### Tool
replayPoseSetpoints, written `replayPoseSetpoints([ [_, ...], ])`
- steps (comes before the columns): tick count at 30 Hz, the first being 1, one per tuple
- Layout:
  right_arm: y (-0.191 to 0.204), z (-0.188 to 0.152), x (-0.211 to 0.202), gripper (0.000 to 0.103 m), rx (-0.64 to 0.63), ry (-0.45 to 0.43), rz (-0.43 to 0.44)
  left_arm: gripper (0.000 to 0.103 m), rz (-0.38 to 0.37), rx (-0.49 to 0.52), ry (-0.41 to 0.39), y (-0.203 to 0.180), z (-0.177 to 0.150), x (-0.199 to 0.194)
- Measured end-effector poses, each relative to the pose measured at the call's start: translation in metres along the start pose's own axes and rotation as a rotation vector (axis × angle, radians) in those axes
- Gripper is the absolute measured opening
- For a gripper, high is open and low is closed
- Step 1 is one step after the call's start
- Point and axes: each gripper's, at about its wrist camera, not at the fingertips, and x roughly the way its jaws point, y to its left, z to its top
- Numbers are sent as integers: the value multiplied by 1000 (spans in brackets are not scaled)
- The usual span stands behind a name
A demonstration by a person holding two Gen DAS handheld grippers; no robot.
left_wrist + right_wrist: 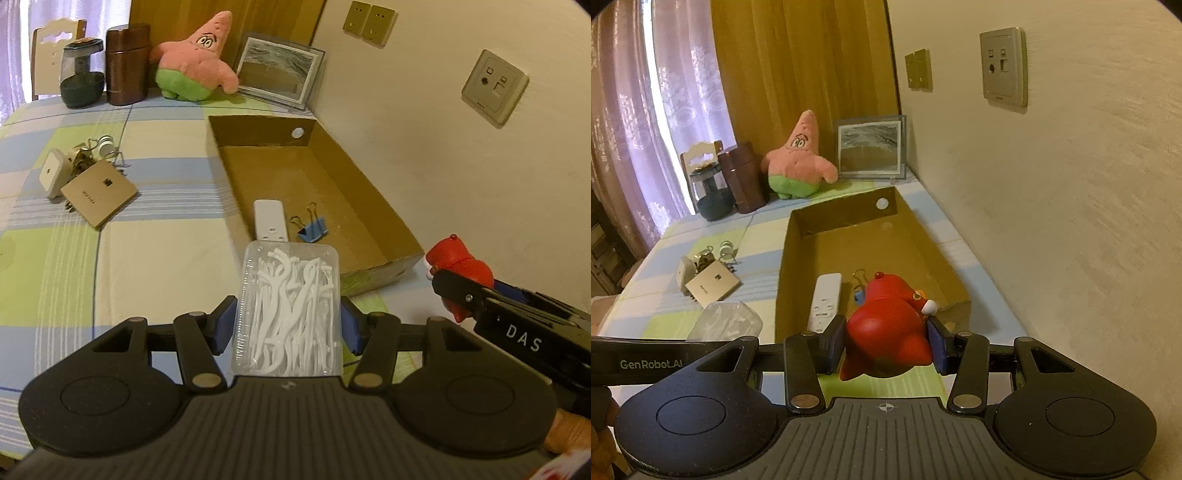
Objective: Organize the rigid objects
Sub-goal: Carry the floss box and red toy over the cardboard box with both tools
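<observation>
My left gripper [288, 325] is shut on a clear box of white floss picks [288, 306], held above the table near the front of the cardboard box [354, 206]. My right gripper [886, 343] is shut on a red toy figure [886, 325], just before the cardboard box's [798, 258] near end. The red toy [461, 269] also shows in the left wrist view, at the right. Inside the box lie a white remote [270, 221] and a blue binder clip [312, 227]. The floss box [726, 321] shows at the left in the right wrist view.
On the checked tablecloth [155, 254] to the left lie a tan card [99, 194], a white adapter [51, 175] and metal clips [92, 151]. At the back stand a Patrick plush [195, 62], a brown canister [127, 64], a dark jar [79, 75] and a picture frame [277, 70]. The wall runs along the right.
</observation>
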Motion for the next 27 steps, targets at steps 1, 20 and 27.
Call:
replayPoseSetpoints([
  [1, -2, 2, 1, 43, 4, 1, 3, 53, -2, 0, 0, -2, 2, 1],
  [20, -23, 51, 63, 43, -86, 21, 45, 53, -20, 0, -4, -19, 52, 50],
  [27, -26, 72, 105, 43, -122, 38, 83, 53, 4, -3, -4, -10, 81, 82],
])
